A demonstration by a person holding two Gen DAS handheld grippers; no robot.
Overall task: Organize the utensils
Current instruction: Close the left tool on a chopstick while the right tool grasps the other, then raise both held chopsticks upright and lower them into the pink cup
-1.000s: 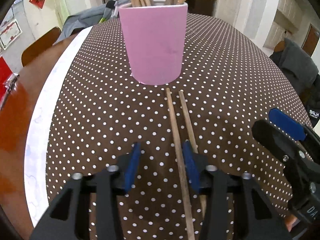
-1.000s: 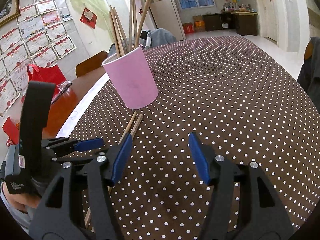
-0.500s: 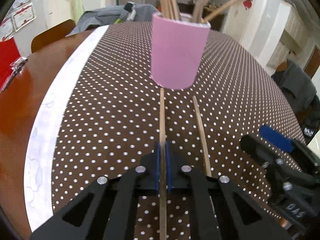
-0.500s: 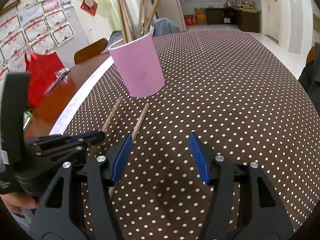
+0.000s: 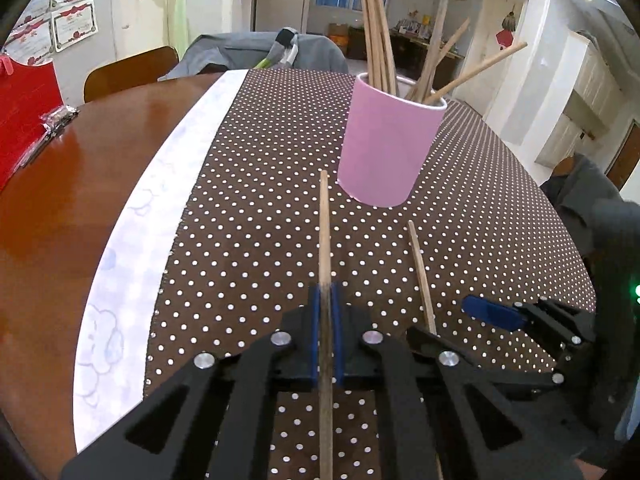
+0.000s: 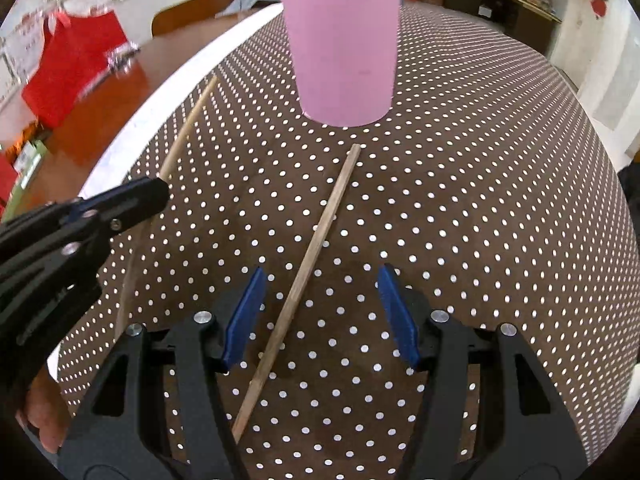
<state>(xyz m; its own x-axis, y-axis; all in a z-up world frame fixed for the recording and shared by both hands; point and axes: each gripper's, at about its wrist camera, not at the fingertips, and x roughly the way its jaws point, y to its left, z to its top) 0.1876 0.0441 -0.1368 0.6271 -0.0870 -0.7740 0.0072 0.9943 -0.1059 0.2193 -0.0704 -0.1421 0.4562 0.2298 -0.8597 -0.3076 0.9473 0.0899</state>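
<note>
Left wrist view: left gripper [image 5: 325, 312] clamped tight on a wooden chopstick [image 5: 324, 240], blue pads pressed against both sides of the shaft. Stick running straight ahead from between the pads, its far tip just short of the pink cup [image 5: 390, 144] and a little to the left of it. Cup upright on the brown dotted tablecloth [image 5: 248, 208], packed with more chopsticks [image 5: 378, 32] fanning out above the rim, full lengths visible only here. Second chopstick [image 5: 420, 272] flat on the cloth to the right, lower end hidden behind the black finger. Right gripper [image 5: 494, 314] seen side-on at the right, one blue pad showing, opening not readable from this angle. Bare wooden table [image 5: 80, 168] and a white border strip off to the left.

Right wrist view: right gripper [image 6: 322, 316] held over the cloth, jaws about half apart and closing, pads either side of the loose chopstick [image 6: 304, 276] but touching neither side of it. Stick lying diagonally, upper end near the base of the pink cup [image 6: 344, 56], lower end passing under the gripper body. Cup cropped at the top, only stubs of its contents visible. Left gripper [image 6: 154, 192] entering from the left, gripped chopstick [image 6: 188, 128] angled up clear of the cloth. Part of a hand [image 6: 44, 416] at the lower left edge, not seen in the other view.
</note>
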